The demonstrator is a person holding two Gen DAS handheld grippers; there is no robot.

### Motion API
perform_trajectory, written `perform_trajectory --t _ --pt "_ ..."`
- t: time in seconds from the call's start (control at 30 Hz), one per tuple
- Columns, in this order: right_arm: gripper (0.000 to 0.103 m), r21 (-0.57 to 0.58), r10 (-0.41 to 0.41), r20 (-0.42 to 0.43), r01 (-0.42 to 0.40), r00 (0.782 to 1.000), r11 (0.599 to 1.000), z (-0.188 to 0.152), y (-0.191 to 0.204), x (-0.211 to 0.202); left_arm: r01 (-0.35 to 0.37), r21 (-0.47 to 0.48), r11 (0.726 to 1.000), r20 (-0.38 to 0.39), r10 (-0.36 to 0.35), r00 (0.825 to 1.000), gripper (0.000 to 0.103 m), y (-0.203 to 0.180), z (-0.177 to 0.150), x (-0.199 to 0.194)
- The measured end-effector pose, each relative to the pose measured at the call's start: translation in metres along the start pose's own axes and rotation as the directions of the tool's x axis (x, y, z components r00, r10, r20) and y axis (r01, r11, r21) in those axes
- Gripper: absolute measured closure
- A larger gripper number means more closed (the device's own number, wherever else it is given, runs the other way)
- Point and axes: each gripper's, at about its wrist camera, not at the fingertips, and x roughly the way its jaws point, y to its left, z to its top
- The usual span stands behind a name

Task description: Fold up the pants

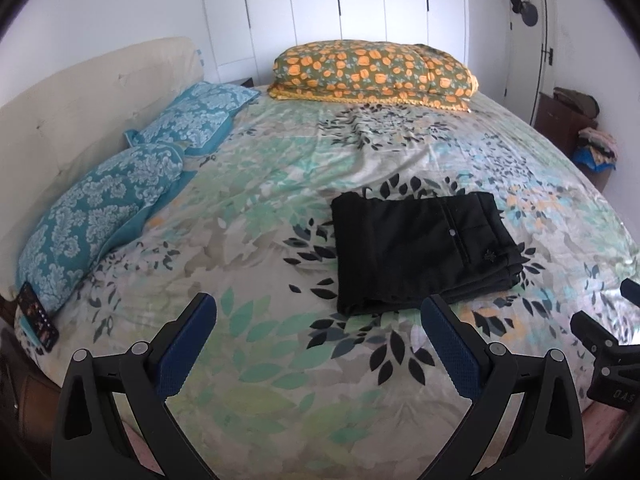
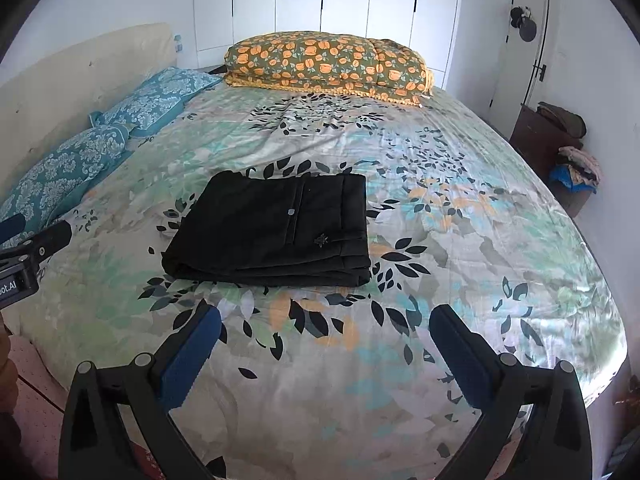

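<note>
Both pairs of blue-padded black fingers stand spread wide and hold nothing: the left gripper (image 1: 318, 312) and the right gripper (image 2: 326, 324) hover above the leaf-patterned pale bedspread (image 2: 460, 240), apart from the cloth. Beyond them the black fabric pants (image 2: 276, 228) lie folded into a flat rectangular stack on the bedspread. Farther back rest two teal damask pillows (image 1: 100, 208) and an orange floral cushion (image 2: 328, 64).

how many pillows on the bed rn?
3. Two teal damask pillows lie along the headboard side: the near one, the far one. One orange floral pillow lies at the bed's far edge by the wardrobe. None looks hidden, though the views cut off the bed's near corners.
</note>
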Motion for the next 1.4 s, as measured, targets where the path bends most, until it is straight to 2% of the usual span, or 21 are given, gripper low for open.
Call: perform_trajectory --t 0.13,0.33,0.57,0.7,1.0,1.4 --pt "0.0 -0.001 -0.004 0.014 0.004 1.0 1.0 0.001 0.003 -0.005 -0.021 0.009 1.0 -0.019 0.021 1.0 0.001 0.0 -0.007 0.003" --pt "0.0 -0.016 0.021 0.012 -0.021 1.0 1.0 -0.005 0.011 -0.015 0.017 -0.004 1.0 -0.069 -0.017 0.998 0.001 0.002 -0.027 0.001" --pt "0.0 -0.02 0.039 -0.017 -0.039 0.999 0.999 -0.028 0.008 -0.026 0.034 -0.025 0.999 -0.13 -0.037 0.991 0.001 0.009 -0.053 -0.004" --pt "0.0 0.015 0.041 -0.034 -0.041 0.999 0.999 -0.031 0.004 -0.026 0.043 -0.021 0.999 -0.136 -0.045 0.99 0.001 0.007 -0.057 -0.006" --pt "0.0 -0.06 0.036 -0.018 -0.037 0.999 0.998 -0.033 0.022 -0.033 0.052 -0.013 0.999 -0.123 -0.053 0.991 0.001 0.004 -0.053 -0.013" --pt "0.0 -0.067 0.024 -0.023 -0.025 0.999 0.997 -0.037 0.024 -0.032 0.063 -0.018 0.998 -0.132 -0.065 0.989 0.001 0.004 -0.055 -0.012"
